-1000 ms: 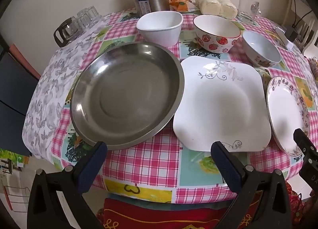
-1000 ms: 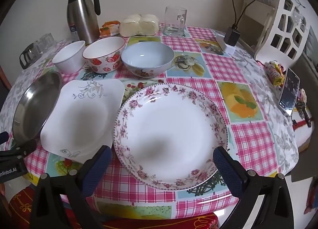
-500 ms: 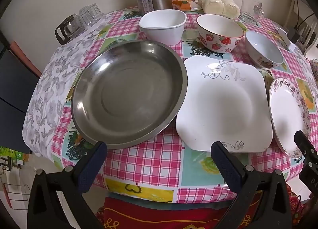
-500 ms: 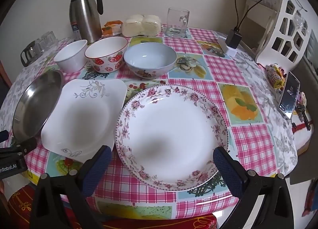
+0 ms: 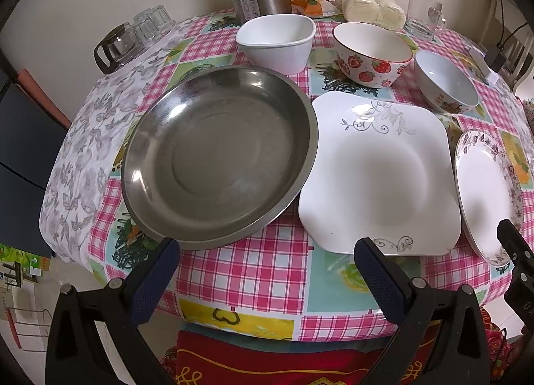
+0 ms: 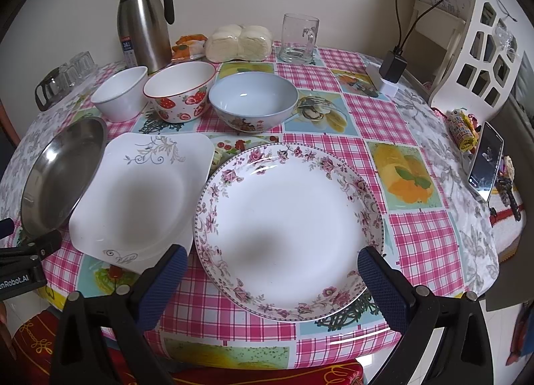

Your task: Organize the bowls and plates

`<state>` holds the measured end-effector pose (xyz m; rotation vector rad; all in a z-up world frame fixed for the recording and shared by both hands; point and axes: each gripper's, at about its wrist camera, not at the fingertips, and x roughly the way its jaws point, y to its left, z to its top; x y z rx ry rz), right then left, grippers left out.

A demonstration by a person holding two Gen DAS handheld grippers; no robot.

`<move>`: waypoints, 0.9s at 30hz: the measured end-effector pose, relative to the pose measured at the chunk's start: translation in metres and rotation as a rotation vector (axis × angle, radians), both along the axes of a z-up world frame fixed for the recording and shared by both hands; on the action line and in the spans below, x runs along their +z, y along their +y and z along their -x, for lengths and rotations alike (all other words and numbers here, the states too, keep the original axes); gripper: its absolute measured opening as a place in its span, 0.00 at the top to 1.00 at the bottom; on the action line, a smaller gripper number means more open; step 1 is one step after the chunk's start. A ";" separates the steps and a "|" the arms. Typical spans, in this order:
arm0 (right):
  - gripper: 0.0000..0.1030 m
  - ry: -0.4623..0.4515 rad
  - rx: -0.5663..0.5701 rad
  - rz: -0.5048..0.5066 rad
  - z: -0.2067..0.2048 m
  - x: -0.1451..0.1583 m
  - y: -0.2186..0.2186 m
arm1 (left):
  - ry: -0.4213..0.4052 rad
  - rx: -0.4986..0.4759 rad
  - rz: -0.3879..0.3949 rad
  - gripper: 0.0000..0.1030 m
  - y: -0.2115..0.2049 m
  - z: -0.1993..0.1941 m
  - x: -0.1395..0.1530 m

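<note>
Crockery lies in two rows on the round table: three plates along the near edge, three bowls behind them. The floral plate sits directly ahead of the right claw, whose jaws stand wide apart and hold nothing. The left claw is equally wide open and empty, facing the gap between the steel dish and the square white plate.

The steel dish's rim overlaps the square plate's left edge; the square plate and floral plate lie just beside each other. China like this is likely stiff, glazed-slick and chippable, so the best hold is probably on the near rim, one pad above and one below (the flat centre offers nothing to pinch). The steel dish looks light and hardy, with a rolled lip that should grip well.

Behind, the white bowl, strawberry bowl and blue bowl stand close together; their thin walls invite a rim pinch. Beyond them stand a thermos and a glass mug, well clear of the plates.
</note>
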<state>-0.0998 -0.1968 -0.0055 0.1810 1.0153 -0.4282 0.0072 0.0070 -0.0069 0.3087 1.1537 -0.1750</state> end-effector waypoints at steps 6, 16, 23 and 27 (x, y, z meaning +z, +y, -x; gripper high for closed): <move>0.00 0.000 0.001 -0.001 0.000 0.000 -0.001 | 0.001 0.000 -0.002 0.00 0.000 0.000 -0.001; 0.00 0.002 0.001 0.001 0.000 -0.001 0.000 | 0.001 0.000 -0.001 0.00 0.001 0.000 -0.001; 0.00 0.003 0.002 0.001 -0.001 -0.001 0.000 | 0.001 0.000 -0.001 0.00 0.000 0.000 0.000; 0.00 0.004 0.001 0.001 -0.001 -0.001 0.000 | 0.001 0.000 -0.002 0.00 0.000 0.000 0.000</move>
